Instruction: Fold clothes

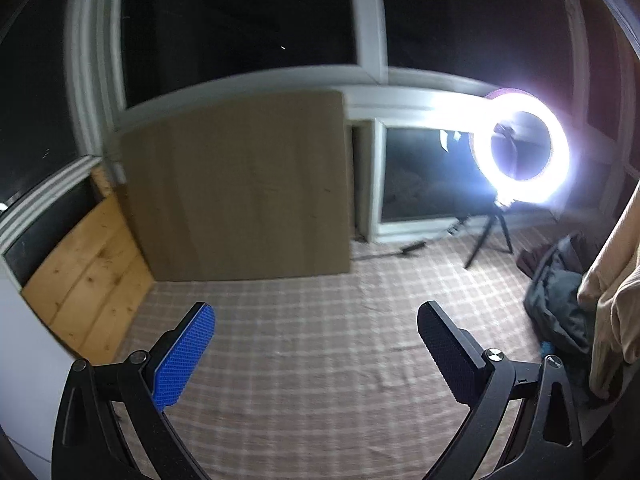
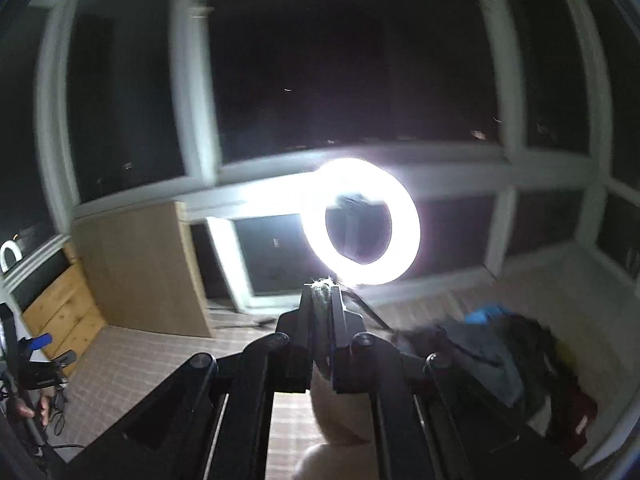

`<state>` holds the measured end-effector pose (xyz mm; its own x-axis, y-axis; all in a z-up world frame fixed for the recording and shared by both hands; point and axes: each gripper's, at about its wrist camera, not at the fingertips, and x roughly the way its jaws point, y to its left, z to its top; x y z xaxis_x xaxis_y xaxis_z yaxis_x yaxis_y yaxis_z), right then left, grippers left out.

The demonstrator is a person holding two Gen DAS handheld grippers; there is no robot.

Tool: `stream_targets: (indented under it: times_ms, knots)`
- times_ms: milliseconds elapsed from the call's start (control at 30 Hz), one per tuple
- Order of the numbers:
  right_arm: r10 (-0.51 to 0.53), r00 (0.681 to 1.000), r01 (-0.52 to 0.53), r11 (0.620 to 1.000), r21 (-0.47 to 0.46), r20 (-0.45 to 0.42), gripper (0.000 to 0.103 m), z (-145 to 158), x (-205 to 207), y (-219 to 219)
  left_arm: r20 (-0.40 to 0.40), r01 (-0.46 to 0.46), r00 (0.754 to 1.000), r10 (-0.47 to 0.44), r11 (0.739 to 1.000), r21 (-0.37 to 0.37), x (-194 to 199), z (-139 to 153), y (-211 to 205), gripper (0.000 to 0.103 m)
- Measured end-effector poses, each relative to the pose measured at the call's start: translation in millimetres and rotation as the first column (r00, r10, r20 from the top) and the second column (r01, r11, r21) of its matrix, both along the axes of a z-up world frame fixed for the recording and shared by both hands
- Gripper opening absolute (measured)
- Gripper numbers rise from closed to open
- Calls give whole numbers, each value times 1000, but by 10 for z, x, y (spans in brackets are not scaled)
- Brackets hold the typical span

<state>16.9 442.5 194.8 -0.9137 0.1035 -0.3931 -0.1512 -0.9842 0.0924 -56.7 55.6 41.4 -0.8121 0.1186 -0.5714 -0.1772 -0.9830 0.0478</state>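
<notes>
Across the floor in front of me a checked cloth (image 1: 320,340) is spread flat, reaching to the cardboard sheet (image 1: 240,188) propped under the dark windows, with a ring light (image 1: 520,140) glaring on its tripod at the far side. To the right of the cloth sits a heap of dark clothes (image 1: 560,300) — unfolded, bundled loosely, with a scrap of blue among them in the right wrist view.

Next in size is the pale garment (image 1: 612,320) I have in the air. My right gripper (image 2: 323,292) is closed hard on a frayed edge of it, and the rest hangs below the jaws, cream-coloured and bunched; in the left wrist view it drapes at the right edge, clear of the cloth. My left gripper (image 1: 316,320) hovers over the cloth with its jaws spread wide and nothing between them.

I judge the step in hand to be carrying this garment, either out to the cloth for folding or — less likely, since it hangs loose — away from it. The frames are smeared, so I cannot tell which part of the garment I hold. The empty left gripper would need a second edge or corner before the fabric can be stretched flat.
</notes>
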Motion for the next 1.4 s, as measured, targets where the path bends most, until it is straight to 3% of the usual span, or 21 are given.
stream_targets:
  times_ms: [233, 300, 367, 400, 433, 467, 500, 533, 600, 733, 967, 1100, 1167, 1200, 1233, 1300, 1333, 1367, 1400]
  knots:
    - [238, 968, -230, 968, 98, -76, 5, 684, -500, -1496, -66, -84, 994, 85, 996, 16, 27, 169, -909, 102]
    - [270, 962, -262, 956, 132, -44, 6, 673, -694, -1802, -75, -107, 991, 108, 994, 25, 52, 175, -1157, 102]
    - [233, 972, -233, 960, 153, 19, 10, 454, -974, -1954, -71, -133, 988, 134, 991, 20, 66, 117, -1393, 102]
    - [197, 977, -208, 961, 181, 75, 28, 242, -1120, -1996, -65, -146, 987, 147, 989, 17, 68, 78, -1503, 102]
    - [152, 977, -184, 956, 231, 150, 70, -47, -1256, -2021, -47, -157, 986, 158, 988, 12, 49, 9, -1614, 102]
    - [101, 970, -163, 946, 281, 222, 82, -336, -1391, -2046, -29, -168, 985, 168, 986, 6, 29, -60, -1721, 102]
    - [47, 956, -146, 932, 332, 290, 84, -625, -1527, -2071, -10, -175, 984, 175, 985, -1, 1, -124, -1781, 102]
    - [32, 936, -158, 929, 336, 352, 84, -921, -1623, -2090, 14, -188, 982, 188, 982, -12, -37, -221, -1867, 102]
    - [92, 882, -226, 943, 244, 461, 84, -1526, -1738, -2116, 61, -200, 978, 202, 979, -36, -127, -408, -1956, 102]
    - [211, 788, -316, 945, 86, 579, 84, -2515, -1940, -2238, 156, -180, 969, 192, 980, -84, -346, -851, -1962, 102]
    - [269, 685, -351, 936, -17, 677, 84, -3613, -2339, -2643, 334, -115, 933, 130, 991, -65, -818, -1609, -1608, 102]
    - [338, 656, -351, 928, -123, 675, 83, -3886, -2560, -2640, 424, -92, 899, 106, 994, -53, -1147, -2010, -1401, 102]
    - [407, 632, -373, 906, -201, 659, 45, -3899, -2562, -2612, 468, -88, 879, 95, 995, -37, -1341, -2213, -1295, 102]
    - [445, 617, -386, 890, -243, 649, 13, -3889, -2546, -2596, 485, -89, 870, 90, 996, -26, -1429, -2302, -1252, 102]
    - [482, 602, -399, 872, -283, 636, 13, -3880, -2530, -2579, 497, -93, 863, 86, 996, -11, -1502, -2382, -1219, 101]
    - [520, 576, -429, 849, -308, 631, 13, -3813, -2423, -2541, 522, -101, 850, 75, 995, 21, -1644, -2541, -1152, 81]
    - [540, 555, -454, 834, -313, 633, 13, -3765, -2326, -2524, 548, -93, 835, 50, 994, 50, -1676, -2603, -1123, 56]
    - [559, 534, -478, 819, -319, 634, 13, -3717, -2228, -2507, 573, -80, 819, 21, 994, 79, -1670, -2640, -1106, 40]
    - [579, 505, -507, 799, -323, 640, 13, -3666, -2099, -2497, 595, -68, 804, -10, 992, 108, -1658, -2672, -1089, 36]
